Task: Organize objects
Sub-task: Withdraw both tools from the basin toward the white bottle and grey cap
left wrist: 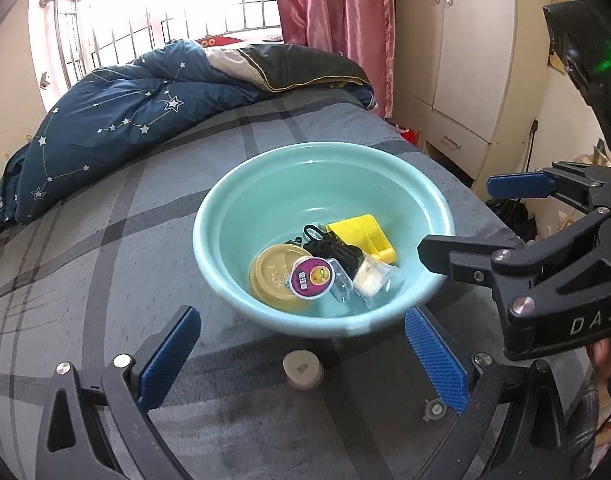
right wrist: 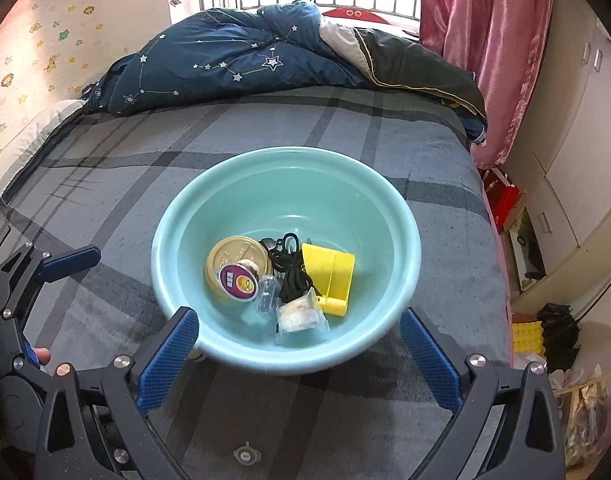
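Two claws are in our hands, and both hang just short of the near rim of the teal basin [right wrist: 401, 224] on the grey plaid bed [right wrist: 105, 208]. Our left gripper [left wrist: 301, 354] has its blue pads spread wide with nothing between them; our right gripper [right wrist: 299, 354] is spread just as wide and carries nothing either.

Ahead of both claws, inside the basin, lie a tan round lid [right wrist: 229, 258] with a purple-topped small tub [right wrist: 238, 282] resting on its near edge, a tangle of black cord [right wrist: 291, 268], a yellow plastic scoop [right wrist: 331, 276], a small clear case [right wrist: 266, 294] and a clear packet [right wrist: 299, 314] holding something pale.

One piece is left outside: a small beige cap [left wrist: 303, 367] sits on the bed between the left claw's pads, right against the basin's outer wall. It looks like a bottle stopper, though the wide-angle view is too soft for us to be sure.

We judge the gathering nearly done, with this cap the last loose thing. Our next move calls for lowering the left claw around the cap, closing on its sides without nudging the basin, then lifting it over the rim and letting go inside.
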The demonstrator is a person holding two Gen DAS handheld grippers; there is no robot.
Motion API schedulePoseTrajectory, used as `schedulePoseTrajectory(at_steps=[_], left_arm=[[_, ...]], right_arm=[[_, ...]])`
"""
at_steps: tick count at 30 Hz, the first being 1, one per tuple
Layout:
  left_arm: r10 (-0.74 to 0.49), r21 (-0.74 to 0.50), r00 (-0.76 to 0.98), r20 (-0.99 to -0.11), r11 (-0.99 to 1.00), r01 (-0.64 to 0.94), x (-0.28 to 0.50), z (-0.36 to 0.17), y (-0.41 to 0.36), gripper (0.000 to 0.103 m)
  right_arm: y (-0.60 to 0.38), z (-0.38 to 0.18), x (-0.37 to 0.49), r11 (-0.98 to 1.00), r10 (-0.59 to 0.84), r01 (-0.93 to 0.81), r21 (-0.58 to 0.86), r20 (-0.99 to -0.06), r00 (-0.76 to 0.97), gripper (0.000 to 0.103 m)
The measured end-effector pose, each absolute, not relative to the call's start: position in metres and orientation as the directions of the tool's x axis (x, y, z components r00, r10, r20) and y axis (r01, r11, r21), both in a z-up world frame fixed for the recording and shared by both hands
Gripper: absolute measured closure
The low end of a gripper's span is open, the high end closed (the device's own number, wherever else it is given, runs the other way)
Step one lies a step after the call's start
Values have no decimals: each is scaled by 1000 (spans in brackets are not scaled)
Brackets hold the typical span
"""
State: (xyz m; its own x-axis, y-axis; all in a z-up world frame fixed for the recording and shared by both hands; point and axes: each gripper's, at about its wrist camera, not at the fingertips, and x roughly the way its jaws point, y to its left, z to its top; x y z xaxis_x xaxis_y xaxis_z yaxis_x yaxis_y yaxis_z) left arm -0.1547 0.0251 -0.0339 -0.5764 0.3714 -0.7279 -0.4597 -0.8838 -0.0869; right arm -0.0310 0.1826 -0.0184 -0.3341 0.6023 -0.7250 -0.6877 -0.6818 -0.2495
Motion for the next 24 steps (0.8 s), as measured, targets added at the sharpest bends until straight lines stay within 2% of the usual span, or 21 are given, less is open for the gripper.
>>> schedulePoseTrajectory(at_steps=[5,24], left_arm=[[359,-74,-612,-705,-895,-440,-141,-35,18,0],[336,-68,-600,-726,-903,-424,-106,-59,6,0]], right_arm=[[172,-21,-23,-689,598,-685,-236,-719,-354,0],[141,-53,6,-707,576,-672,-223,-733,-362,0]])
